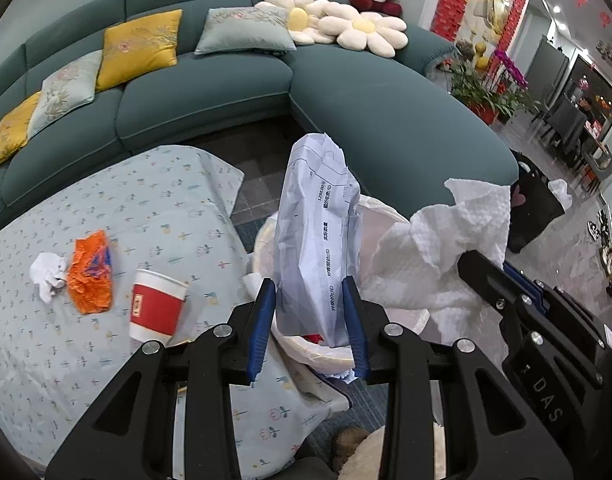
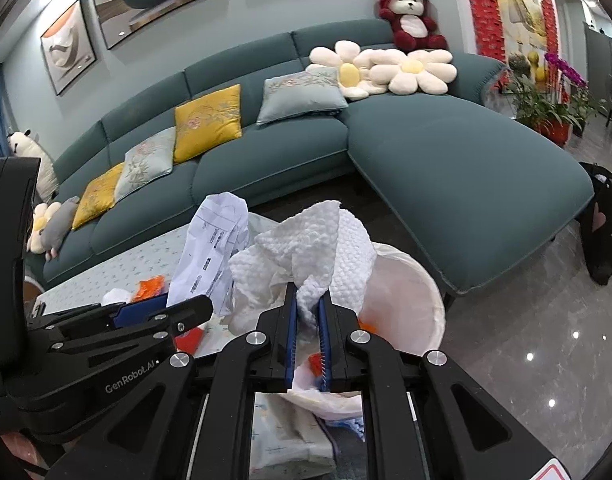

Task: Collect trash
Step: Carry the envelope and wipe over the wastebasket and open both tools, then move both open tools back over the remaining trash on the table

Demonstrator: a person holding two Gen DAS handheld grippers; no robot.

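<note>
While the left gripper (image 1: 310, 320) pinches a crumpled printed paper (image 1: 318, 232), the right gripper (image 2: 306, 344) squeezes a white paper towel (image 2: 326, 248), both above the lined bin (image 2: 410, 292).

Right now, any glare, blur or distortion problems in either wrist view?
Left wrist: heavy fisheye bend, the sofa curves; print on the crumpled paper in the left gripper is sharp.
Right wrist: ceiling lights glare off the glossy floor; the paper towel in the right gripper stays textured, not blown out.
</note>
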